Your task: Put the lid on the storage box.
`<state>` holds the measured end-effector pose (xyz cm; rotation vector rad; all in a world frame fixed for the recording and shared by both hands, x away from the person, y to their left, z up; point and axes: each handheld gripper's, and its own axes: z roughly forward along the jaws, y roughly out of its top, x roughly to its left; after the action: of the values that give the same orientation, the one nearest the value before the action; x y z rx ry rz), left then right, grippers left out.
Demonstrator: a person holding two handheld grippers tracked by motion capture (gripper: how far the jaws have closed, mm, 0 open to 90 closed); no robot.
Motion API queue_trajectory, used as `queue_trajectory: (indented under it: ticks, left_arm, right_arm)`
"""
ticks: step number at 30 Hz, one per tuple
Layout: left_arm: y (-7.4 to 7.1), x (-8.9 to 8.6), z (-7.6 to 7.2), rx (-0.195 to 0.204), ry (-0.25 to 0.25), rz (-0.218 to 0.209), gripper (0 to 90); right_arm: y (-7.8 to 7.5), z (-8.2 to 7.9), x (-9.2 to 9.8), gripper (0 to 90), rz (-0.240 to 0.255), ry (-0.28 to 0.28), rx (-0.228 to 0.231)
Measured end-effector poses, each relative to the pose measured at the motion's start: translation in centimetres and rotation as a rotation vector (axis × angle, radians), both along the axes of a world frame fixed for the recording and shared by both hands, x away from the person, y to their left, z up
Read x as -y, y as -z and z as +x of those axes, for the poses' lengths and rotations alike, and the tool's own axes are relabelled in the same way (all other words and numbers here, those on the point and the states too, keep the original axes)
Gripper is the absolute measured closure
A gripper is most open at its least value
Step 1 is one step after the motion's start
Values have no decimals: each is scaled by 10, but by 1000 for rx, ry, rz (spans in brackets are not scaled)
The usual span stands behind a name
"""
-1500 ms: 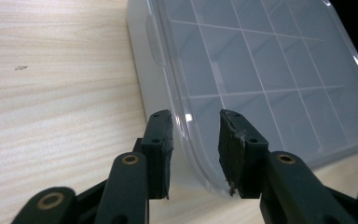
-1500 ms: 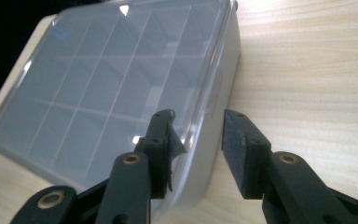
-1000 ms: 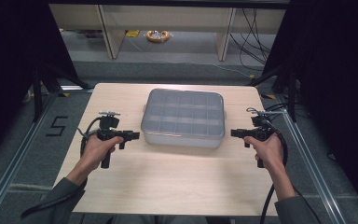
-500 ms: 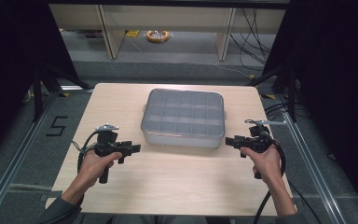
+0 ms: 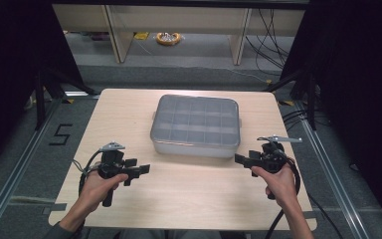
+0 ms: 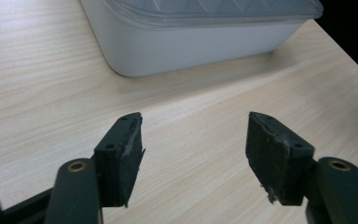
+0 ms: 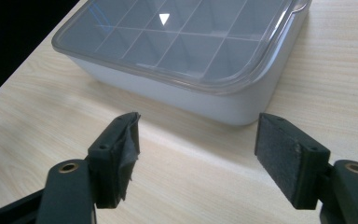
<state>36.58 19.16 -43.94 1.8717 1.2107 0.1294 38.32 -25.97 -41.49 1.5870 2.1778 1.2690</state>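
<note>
left gripper [image 5: 140,170]: fingers [image 6: 121,156] spread wide, just been opening; nothing between them, only bare worktop [image 5: 194,199] in the gap. No contact with the box.
left gripper position: near-left part of the worktop, fingers pointing inward toward the centre, short of the box's near-left corner.
right gripper [image 5: 239,159]: fingers [image 7: 291,158] also spread wide, just been opening; gap empty, no contact with anything.
right gripper position: near-right part of the worktop, fingers pointing inward, just off the box's near-right corner.
left hand [image 5: 97,186]: wrapped round the gripper handle, forearm coming in from the bottom edge.
right hand [image 5: 276,181]: same grip on its handle.
compartment box [image 5: 196,124]: pale grey, translucent lid on, grid of dividers visible through it. Sits flat mid-worktop, between the two grippers and a little farther back, apart from both.
pads: both left pads look worn and frayed at the edges in the left gripper view.
</note>
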Motion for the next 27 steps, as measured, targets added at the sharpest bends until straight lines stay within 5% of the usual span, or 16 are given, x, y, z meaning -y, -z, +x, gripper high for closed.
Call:
queue_trajectory:
  ticks: [11,18,23,25,27]
  left_arm:
    - [7,7,-20,14,31,13,293]
    - [13,8,-34,20,61,32,277]
    - [14,9,-42,36,80,46,273]
    - [16,9,-45,43,94,67,270]
    - [19,10,-50,49,101,83,270]
  right_arm:
    - [7,-17,-8,186,21,-25,28]
    - [13,-33,-13,178,56,-43,16]
    - [19,-36,-14,180,32,-71,42]
    - [19,-40,-17,180,49,-68,12]
    - [23,-40,-17,180,31,-87,48]
